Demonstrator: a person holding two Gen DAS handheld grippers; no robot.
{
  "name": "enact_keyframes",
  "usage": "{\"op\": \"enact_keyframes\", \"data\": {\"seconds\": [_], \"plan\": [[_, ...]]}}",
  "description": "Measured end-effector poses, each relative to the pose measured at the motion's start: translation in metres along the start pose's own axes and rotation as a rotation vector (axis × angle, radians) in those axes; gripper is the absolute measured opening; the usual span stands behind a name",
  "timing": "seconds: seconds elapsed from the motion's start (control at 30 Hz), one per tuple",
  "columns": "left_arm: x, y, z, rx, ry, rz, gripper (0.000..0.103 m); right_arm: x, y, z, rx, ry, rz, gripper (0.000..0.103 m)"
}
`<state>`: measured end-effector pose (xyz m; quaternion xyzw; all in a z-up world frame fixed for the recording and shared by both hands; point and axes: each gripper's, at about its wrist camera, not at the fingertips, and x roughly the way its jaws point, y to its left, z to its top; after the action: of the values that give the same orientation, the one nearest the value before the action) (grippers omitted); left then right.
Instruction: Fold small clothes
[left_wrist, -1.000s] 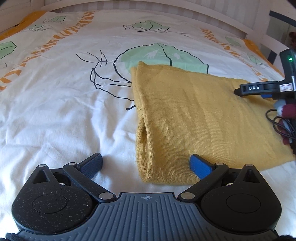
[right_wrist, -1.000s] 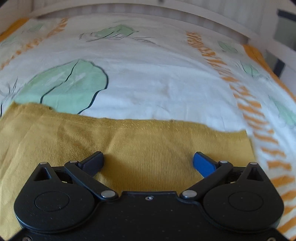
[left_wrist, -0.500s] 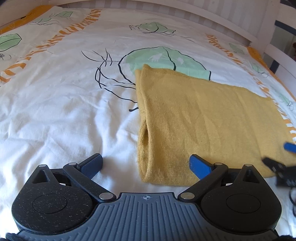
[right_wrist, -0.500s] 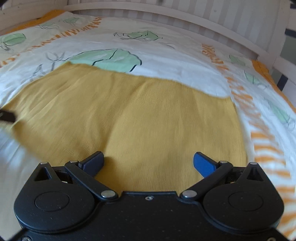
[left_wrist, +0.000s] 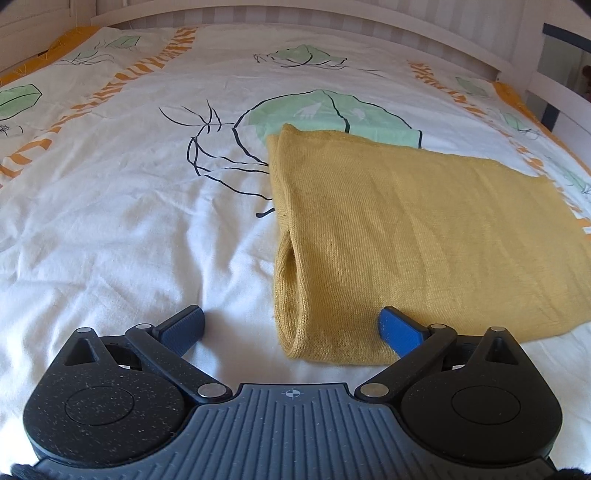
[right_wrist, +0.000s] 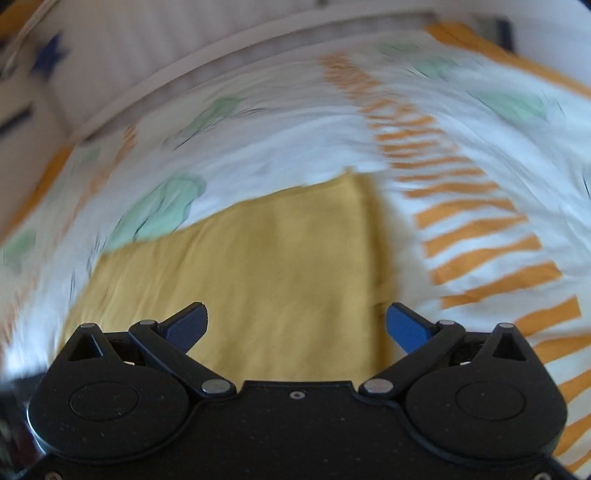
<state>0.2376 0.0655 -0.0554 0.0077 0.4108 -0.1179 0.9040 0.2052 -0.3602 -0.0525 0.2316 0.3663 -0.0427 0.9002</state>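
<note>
1. Lying folded on the bed sheet (left_wrist: 110, 229) is a mustard-yellow knit garment (left_wrist: 424, 236); it sits to the right of the sheet's middle in the left wrist view, its far edge overlapping a green leaf print (left_wrist: 325, 110) outlined in black; its left side is a rounded fold with the layers gaping slightly along that fold.

2. Hovering low at the garment's near left corner, the left gripper (left_wrist: 291, 325) has its jaws spread wide and grasps nothing; its left finger (left_wrist: 184, 325) is over bare white sheet, its right finger (left_wrist: 399, 328) is over the yellow knit near the near edge; the folded corner lies between the two.

3. Seen from the right wrist, the picture is smeared by motion blur, so fine detail cannot be told; the right gripper (right_wrist: 295, 325) is likewise released, jaws wide apart and empty.

4. Below the right gripper the garment (right_wrist: 258, 277) fills the middle of that view; its right edge runs down just inside the right finger (right_wrist: 406, 326), while the left finger (right_wrist: 188, 325) is over the yellow fabric; whether either finger touches the cloth cannot be told.

5. Beside the garment's right edge the sheet carries a band of orange stripes (right_wrist: 480, 236); similar orange stripes (left_wrist: 155, 66) run along the far left of the sheet in the left wrist view; a white bed frame (left_wrist: 332, 14) closes the far side.
</note>
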Motion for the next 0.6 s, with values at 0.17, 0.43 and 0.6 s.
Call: {"op": "enact_keyframes", "data": {"seconds": [0.17,0.43,0.6], "plan": [[0.000,0.000,0.000,0.002,0.000,0.003,0.102,0.017,-0.033,-0.001,0.139,0.068,0.124,0.103],[0.001,-0.001,0.000,0.003,-0.001,0.007,0.102,0.031,-0.049,-0.007,0.249,0.049,0.281,0.103],[0.000,-0.001,0.000,0.004,-0.002,0.009,0.102,0.037,-0.055,-0.001,0.276,0.058,0.320,0.103]]}}
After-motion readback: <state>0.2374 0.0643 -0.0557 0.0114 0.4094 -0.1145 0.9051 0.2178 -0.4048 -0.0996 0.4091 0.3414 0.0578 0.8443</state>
